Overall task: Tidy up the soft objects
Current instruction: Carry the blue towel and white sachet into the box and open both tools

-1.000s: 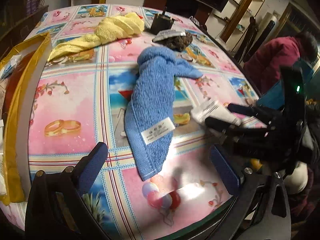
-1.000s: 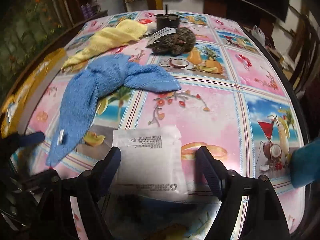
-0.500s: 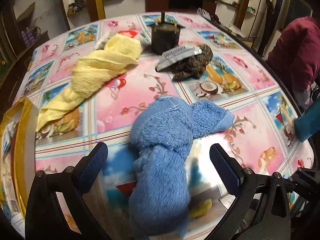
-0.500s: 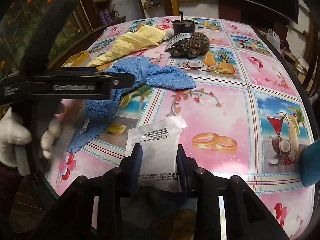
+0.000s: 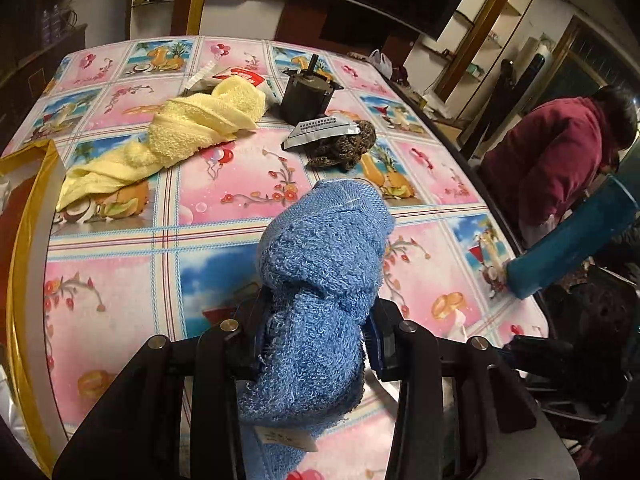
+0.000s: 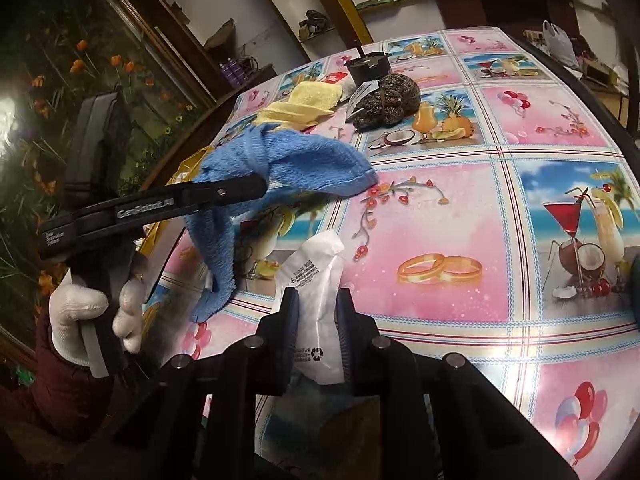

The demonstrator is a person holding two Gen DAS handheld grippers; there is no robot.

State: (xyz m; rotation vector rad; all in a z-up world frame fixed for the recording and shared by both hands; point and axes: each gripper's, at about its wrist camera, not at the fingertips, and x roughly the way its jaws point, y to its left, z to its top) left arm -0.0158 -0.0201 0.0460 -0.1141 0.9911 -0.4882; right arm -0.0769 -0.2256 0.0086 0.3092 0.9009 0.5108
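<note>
A: Left wrist view: on the table (image 5: 120, 320), the blue towel (image 5: 320, 280) is bunched between the just-closed jaws of the left gripper (image 5: 312, 336), mid-surface. The yellow towel (image 5: 180, 136) lies untouched toward the far edge.

B: And the right gripper (image 6: 314, 312)?

A: Its jaws have just closed, pinching the white packet (image 6: 316, 280) by the near edge. Sorting is barely begun. "GenRobot.AI" reads on the left tool.

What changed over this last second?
The left tool has just closed on the blue towel and lifted it partly; the right tool has just closed on the white packet, raising it. Yellow towel and dark bundle stayed put.
</note>
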